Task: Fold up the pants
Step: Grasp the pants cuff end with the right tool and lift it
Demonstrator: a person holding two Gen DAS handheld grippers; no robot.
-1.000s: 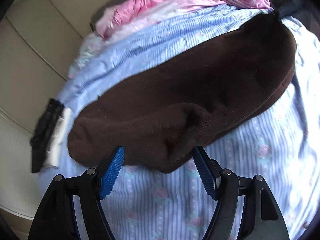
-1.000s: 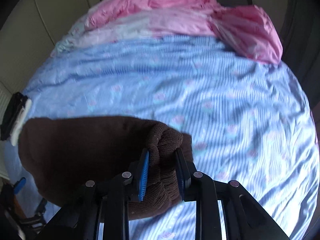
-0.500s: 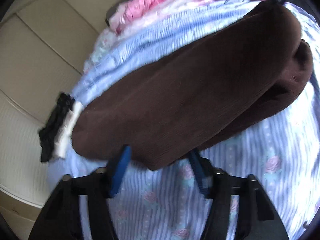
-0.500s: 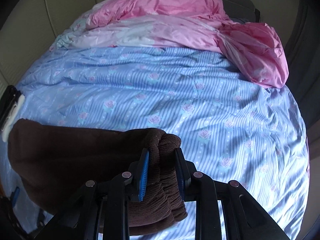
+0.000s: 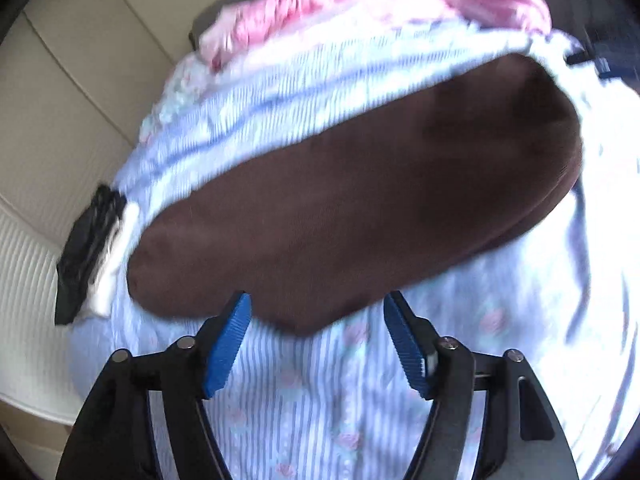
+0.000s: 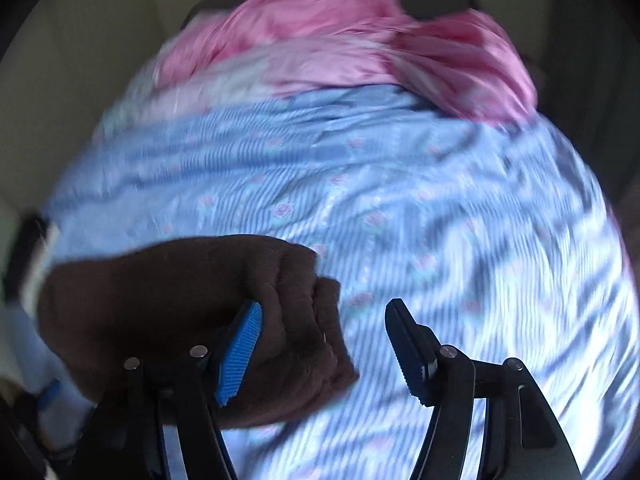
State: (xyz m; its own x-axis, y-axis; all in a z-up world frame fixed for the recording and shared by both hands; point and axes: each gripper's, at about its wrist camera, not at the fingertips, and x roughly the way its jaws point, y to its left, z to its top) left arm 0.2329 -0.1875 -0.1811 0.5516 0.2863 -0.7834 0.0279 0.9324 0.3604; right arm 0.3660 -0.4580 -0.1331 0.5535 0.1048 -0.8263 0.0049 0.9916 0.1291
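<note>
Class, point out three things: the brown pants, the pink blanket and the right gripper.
brown pants [image 5: 360, 208], left wrist view, middle of the folded cloth
pink blanket [image 6: 360, 44], right wrist view, its rumpled top
right gripper [image 6: 322, 342], right wrist view, between its open fingertips

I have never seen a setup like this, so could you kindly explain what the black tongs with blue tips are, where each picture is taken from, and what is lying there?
There is no robot. A person holds a two-finger tool in each hand, and each tool carries a wide-angle camera that looks forward along its fingers. One picture comes from the left gripper, the other from the right gripper. The blue parts are ribbed pads on the black fingers. Both stand open and grip nothing. On a blue striped bedsheet with small roses lies a pair of dark brown corduroy pants, folded into a long band. Its bunched end lies at the right gripper's left pad. A crumpled pink blanket lies at the far end. Both pictures are motion-blurred.
</note>
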